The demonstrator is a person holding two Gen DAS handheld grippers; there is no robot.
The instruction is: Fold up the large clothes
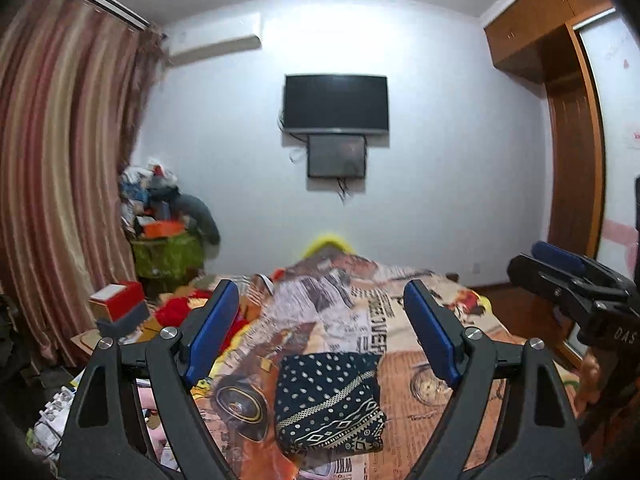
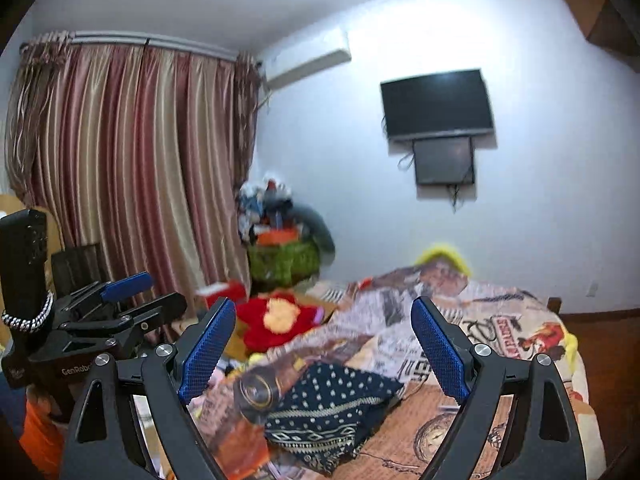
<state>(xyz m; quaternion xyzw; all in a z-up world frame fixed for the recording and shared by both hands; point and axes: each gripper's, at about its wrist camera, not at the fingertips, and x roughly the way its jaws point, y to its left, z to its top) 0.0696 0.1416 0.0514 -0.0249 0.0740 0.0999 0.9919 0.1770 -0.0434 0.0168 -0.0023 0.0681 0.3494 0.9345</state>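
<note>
Two handheld grippers raised above a bed [image 1: 432,360], both pointing almost level toward a white far wall. Left gripper [image 1: 326,332] with blue-padded fingers [image 1: 214,332] spread wide, nothing between them. Right gripper [image 2: 334,350] likewise spread wide and empty, blue textured pads [image 2: 440,350] facing each other.

Folded garment [image 1: 330,402], dark navy with pale dots and a geometric border band, lying flat as a neat rectangle on the bedspread, below and between the left gripper's fingers, touching neither gripper. Same garment [image 2: 328,412] in the right wrist view, near the bottom centre, one edge partly tucked under a rumpled fold of bedspread.

Bedspread printed with newspaper text, cameras and clocks in orange and cream. Red plush toy [image 2: 276,322] at the bed's left side. Striped pink and gold curtain [image 1: 60,184] on the left. Black television [image 1: 336,104] mounted on the wall, smaller dark screen [image 1: 337,156] just beneath it. Air conditioner [image 1: 216,38] high beside the curtain. Heap of clothes and bags [image 1: 168,216] in the corner. Wooden wardrobe [image 1: 560,80] on the right.
</note>
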